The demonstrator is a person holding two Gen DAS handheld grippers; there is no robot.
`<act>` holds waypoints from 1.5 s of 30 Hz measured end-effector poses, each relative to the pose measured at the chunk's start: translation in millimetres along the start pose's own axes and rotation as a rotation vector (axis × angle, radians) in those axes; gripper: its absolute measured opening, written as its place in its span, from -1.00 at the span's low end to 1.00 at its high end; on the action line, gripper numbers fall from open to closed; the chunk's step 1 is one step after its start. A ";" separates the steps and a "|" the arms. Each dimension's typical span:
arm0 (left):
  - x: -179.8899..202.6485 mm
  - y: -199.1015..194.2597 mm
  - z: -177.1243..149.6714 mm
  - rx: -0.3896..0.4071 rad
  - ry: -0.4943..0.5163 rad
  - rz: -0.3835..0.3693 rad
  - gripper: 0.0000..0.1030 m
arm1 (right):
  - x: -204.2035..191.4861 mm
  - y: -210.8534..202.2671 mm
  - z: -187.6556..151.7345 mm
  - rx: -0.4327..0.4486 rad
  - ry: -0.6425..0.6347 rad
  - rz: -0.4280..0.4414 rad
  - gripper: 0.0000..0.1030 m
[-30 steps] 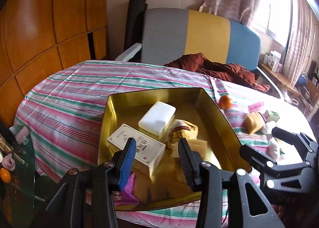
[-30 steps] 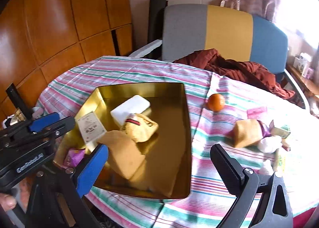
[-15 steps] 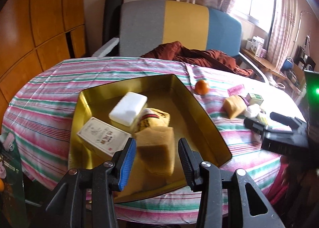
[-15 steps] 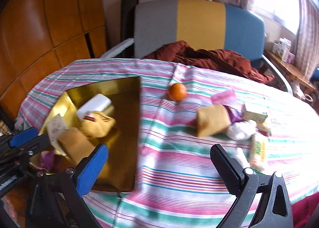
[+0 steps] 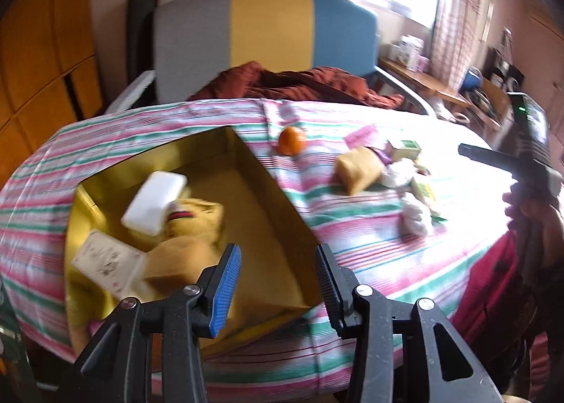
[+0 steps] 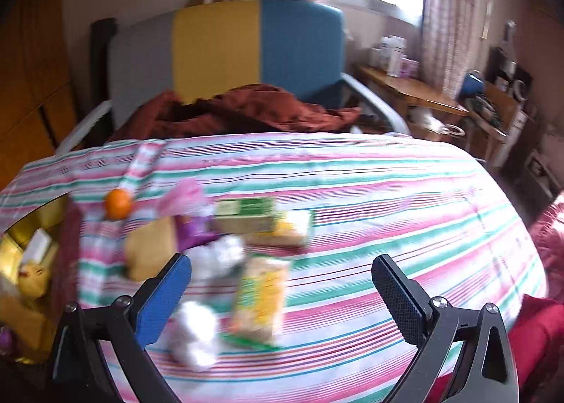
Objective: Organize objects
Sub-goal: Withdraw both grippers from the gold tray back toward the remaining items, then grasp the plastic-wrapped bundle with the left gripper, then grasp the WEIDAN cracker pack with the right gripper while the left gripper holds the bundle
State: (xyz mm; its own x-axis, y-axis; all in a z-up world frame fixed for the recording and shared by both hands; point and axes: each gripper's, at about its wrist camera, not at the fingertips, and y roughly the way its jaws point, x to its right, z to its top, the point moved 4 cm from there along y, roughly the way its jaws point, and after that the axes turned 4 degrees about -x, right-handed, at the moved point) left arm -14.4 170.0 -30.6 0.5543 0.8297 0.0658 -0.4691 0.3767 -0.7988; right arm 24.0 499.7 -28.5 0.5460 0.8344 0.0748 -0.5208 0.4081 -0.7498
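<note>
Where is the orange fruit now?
The orange lies on the striped tablecloth, just right of the gold tray and left of the pink packet.

The desk [image 6: 352, 191] is covered by matt striped cloth. A glossy gold tray [image 5: 275, 227], metallic in look, is seen at nine o'clock. Ribbed pads [image 5: 225, 290] are borne by matt black plastic tongs [image 5: 278, 290]. Glossy wood panels [image 5: 42, 50] are seen behind.
</note>
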 end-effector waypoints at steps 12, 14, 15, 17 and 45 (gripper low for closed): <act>111.9 49.9 29.2 -0.063 0.177 -0.186 -0.15 | 66.3 41.6 -6.9 -0.120 0.305 0.083 0.99; 124.7 65.2 30.6 -0.093 0.181 -0.205 -0.15 | 70.4 46.0 -10.3 -0.147 0.334 0.101 0.99; 130.0 72.7 31.9 -0.112 0.172 -0.218 -0.14 | 72.0 48.5 -12.0 -0.160 0.342 0.102 0.99; 141.7 87.4 34.0 -0.143 0.160 -0.262 -0.15 | 72.1 51.7 -14.3 -0.181 0.352 0.115 0.99; 158.1 169.0 31.1 -0.167 0.117 -0.369 -0.19 | 30.2 80.0 -25.8 -0.335 0.135 0.118 0.99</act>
State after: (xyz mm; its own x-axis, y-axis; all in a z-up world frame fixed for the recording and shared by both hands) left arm -27.4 377.6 -136.6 0.7429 0.5959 0.3050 -0.1120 0.5599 -0.8209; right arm 15.8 548.0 -103.2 0.5883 0.8030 -0.0953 -0.3536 0.1495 -0.9233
